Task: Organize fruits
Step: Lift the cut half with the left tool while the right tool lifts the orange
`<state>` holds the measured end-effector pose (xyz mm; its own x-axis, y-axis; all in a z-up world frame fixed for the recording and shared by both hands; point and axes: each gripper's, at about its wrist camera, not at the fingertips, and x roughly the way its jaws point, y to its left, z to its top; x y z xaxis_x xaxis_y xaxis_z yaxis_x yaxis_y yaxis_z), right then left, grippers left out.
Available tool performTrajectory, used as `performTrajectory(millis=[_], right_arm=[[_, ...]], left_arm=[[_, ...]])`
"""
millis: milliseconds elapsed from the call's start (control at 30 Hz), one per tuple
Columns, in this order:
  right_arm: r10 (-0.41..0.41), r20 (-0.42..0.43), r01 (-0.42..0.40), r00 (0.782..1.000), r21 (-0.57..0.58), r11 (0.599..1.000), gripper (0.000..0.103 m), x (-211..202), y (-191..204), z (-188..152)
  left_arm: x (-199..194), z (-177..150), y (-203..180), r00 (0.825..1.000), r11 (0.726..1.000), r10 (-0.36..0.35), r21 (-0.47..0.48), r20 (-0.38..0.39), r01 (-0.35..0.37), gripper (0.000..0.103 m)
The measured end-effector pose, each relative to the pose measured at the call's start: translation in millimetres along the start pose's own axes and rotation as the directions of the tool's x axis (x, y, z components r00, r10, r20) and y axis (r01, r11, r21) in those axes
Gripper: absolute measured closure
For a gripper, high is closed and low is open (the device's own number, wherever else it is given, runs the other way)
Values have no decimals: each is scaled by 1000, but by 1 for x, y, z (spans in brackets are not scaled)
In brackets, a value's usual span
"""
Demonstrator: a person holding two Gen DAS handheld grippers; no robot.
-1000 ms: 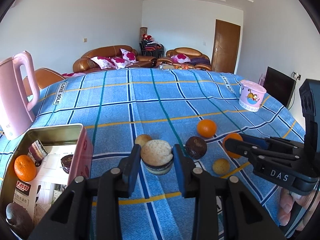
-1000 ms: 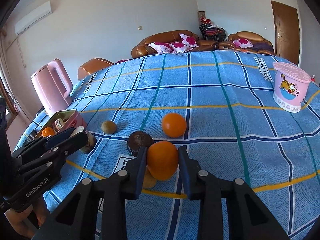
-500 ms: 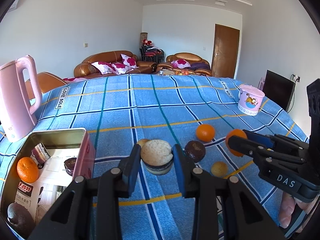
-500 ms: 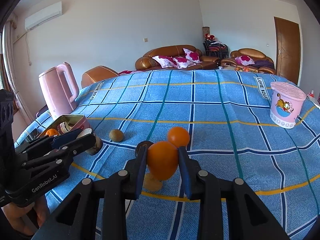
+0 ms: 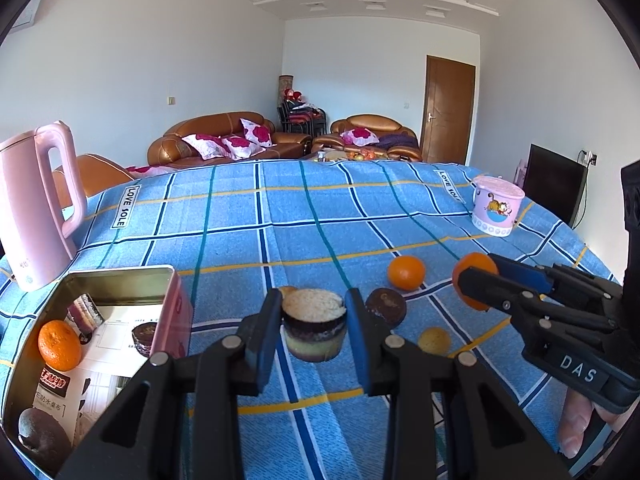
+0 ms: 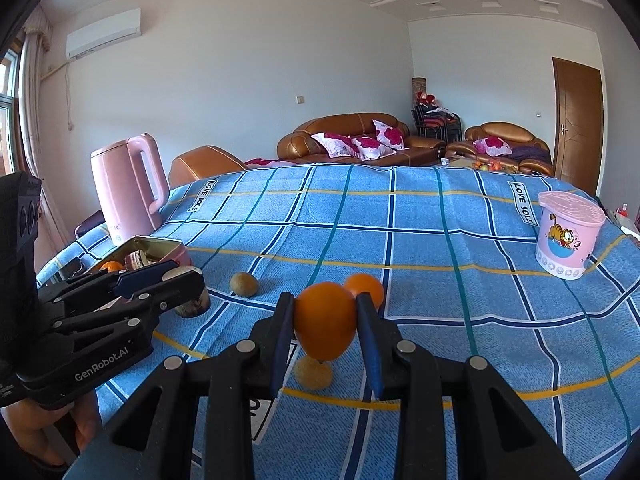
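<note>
Blue plaid cloth on bench, living room behind: fruit sorting, both tools loaded.

Left tool clamped on halved dark-skinned fruit with pale flesh; right tool clamped on round orange. Open pink metal tin at left. Risk: the smooth orange could slip out and roll off the bench.
</note>
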<state>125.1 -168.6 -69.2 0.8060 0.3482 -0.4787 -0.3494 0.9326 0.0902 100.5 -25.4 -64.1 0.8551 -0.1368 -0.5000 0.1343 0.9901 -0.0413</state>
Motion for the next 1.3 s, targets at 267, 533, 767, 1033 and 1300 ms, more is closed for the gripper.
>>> performTrajectory(millis=[267, 533, 767, 1033, 1300], right_arm=[[-3, 20, 3, 1000, -8, 1000, 70, -4, 1, -1], [-4, 41, 4, 999, -18, 1000, 70, -8, 3, -2], [-5, 68, 7, 998, -33, 999, 70, -13, 6, -2], [-5, 93, 9, 996, -44, 999, 70, -18, 8, -3], [-6, 120, 13, 993, -53, 998, 70, -23, 9, -3]], left_arm=[[-2, 0, 0, 1000, 1000, 1, 2, 12, -1, 69], [-5, 0, -2, 1000, 1000, 4, 10, 28, -4, 69], [-9, 0, -3, 999, 1000, 10, 17, 47, -11, 69], [-14, 0, -4, 997, 1000, 14, 23, 75, -16, 69], [-22, -3, -8, 993, 999, 27, 37, 113, -31, 69]])
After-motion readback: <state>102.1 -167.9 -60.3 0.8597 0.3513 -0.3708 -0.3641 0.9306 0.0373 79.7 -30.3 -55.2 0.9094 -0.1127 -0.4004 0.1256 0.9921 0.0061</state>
